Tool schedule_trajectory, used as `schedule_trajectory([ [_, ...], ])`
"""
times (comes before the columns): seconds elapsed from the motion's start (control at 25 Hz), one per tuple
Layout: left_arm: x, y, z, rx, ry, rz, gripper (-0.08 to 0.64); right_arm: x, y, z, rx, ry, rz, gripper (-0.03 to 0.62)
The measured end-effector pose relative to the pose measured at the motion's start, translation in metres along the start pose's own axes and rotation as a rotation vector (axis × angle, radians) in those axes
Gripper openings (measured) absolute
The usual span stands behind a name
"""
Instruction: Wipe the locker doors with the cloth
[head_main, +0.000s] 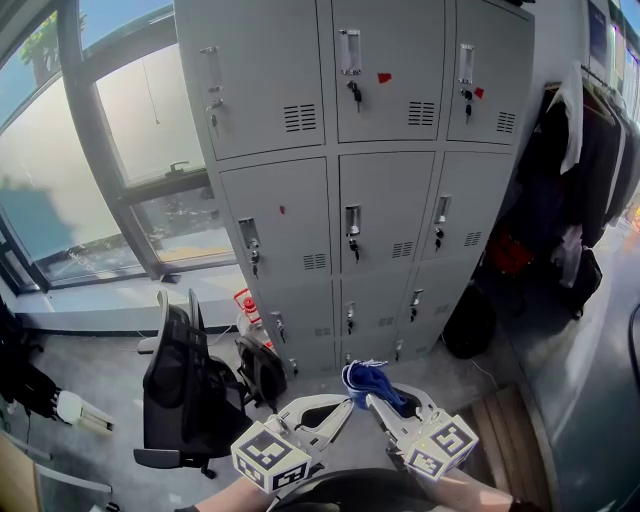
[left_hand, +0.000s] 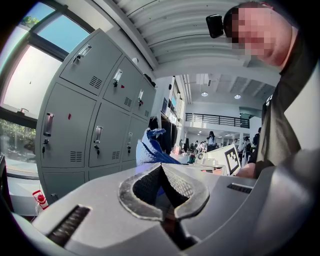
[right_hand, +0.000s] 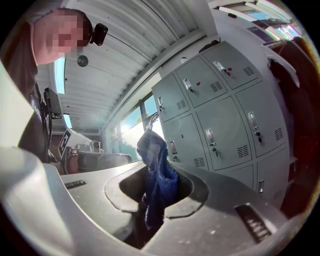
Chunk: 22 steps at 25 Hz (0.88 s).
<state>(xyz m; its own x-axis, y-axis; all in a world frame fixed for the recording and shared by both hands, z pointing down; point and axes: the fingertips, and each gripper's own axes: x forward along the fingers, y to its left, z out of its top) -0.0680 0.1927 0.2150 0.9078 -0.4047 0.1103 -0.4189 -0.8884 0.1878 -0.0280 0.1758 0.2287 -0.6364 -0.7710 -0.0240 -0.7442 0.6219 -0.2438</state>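
Note:
The grey lockers (head_main: 380, 170) stand ahead, three columns of doors with handles and keys. They also show in the left gripper view (left_hand: 75, 125) and the right gripper view (right_hand: 225, 115). My right gripper (head_main: 374, 398) is low in the head view, well short of the doors, and shut on a blue cloth (head_main: 366, 381). In the right gripper view the cloth (right_hand: 159, 180) is pinched between the jaws of that gripper (right_hand: 156, 167) and stands up past their tips. My left gripper (head_main: 342, 405) is just left of it, its jaws (left_hand: 161, 166) shut on nothing. The cloth (left_hand: 150, 150) shows beyond them.
A black office chair (head_main: 185, 385) and a dark backpack (head_main: 262, 368) sit on the floor left of the lockers' base. Dark clothes (head_main: 590, 170) hang at the right, with a black bag (head_main: 470, 322) below them. A large window (head_main: 120, 150) fills the left wall.

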Motion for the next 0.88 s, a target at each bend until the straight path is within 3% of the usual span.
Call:
schedule_trajectory([
  [0.88, -0.038, 0.009, -0.006, -0.036, -0.031, -0.04, 0.006, 0.012, 0.037, -0.012, -0.012, 0.049, -0.043, 0.078],
])
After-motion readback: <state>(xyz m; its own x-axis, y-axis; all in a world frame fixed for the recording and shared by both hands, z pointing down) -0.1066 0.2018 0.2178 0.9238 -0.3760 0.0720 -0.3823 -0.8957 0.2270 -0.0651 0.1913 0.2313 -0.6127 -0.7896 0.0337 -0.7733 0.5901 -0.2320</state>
